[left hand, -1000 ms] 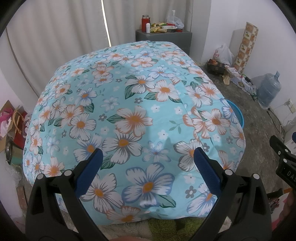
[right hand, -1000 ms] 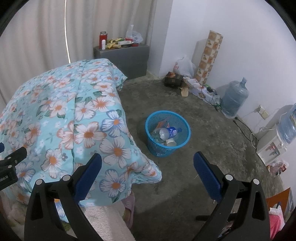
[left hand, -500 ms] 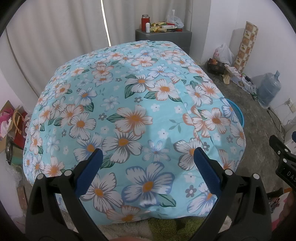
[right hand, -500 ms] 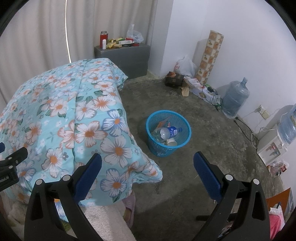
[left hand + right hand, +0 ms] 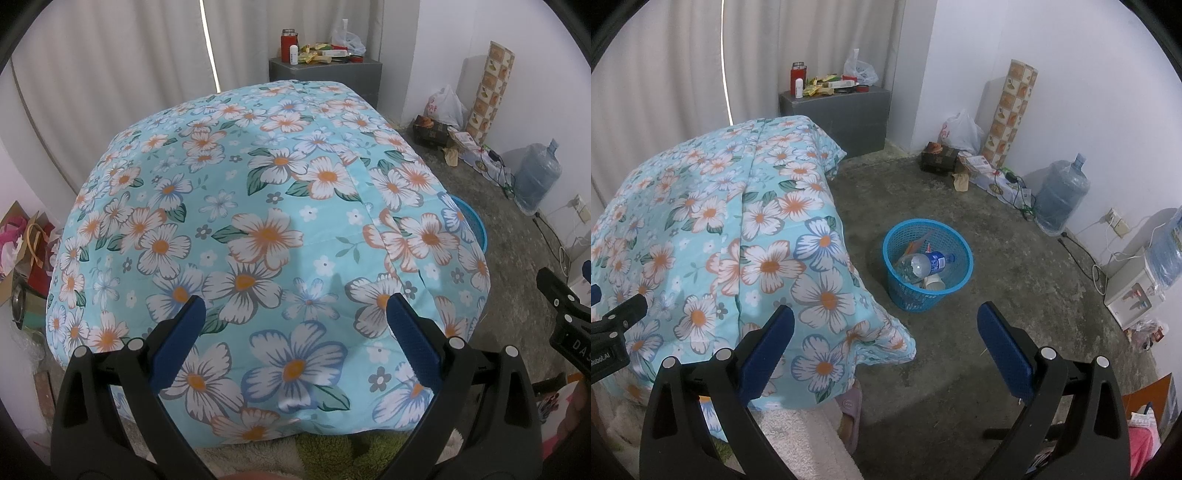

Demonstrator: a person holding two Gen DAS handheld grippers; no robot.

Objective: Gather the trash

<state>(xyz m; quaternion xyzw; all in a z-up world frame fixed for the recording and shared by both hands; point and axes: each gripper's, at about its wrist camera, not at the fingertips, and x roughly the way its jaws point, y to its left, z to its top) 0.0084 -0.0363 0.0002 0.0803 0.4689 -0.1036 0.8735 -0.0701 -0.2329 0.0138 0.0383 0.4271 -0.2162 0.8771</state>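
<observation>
A blue mesh trash basket (image 5: 955, 290) stands on the concrete floor right of the bed. Inside it lie a clear plastic bottle (image 5: 925, 263), a white cup (image 5: 934, 283) and some wrappers. My right gripper (image 5: 885, 332) is open and empty, held well above the floor short of the basket. My left gripper (image 5: 294, 325) is open and empty over the near end of the floral bedspread (image 5: 258, 236). From the left wrist view only the basket's rim (image 5: 476, 229) peeks out past the bedspread edge.
A grey cabinet (image 5: 842, 110) with a red flask and packets stands at the back. A white plastic bag (image 5: 962, 131), boxes, cables and a water jug (image 5: 1060, 197) line the right wall. A slipper (image 5: 849, 410) lies by the bed foot. Bags sit left (image 5: 22, 240).
Both views have shifted only slightly; the right wrist camera drifted a little, so the basket sits marginally further right. Both grippers stay open and empty.
</observation>
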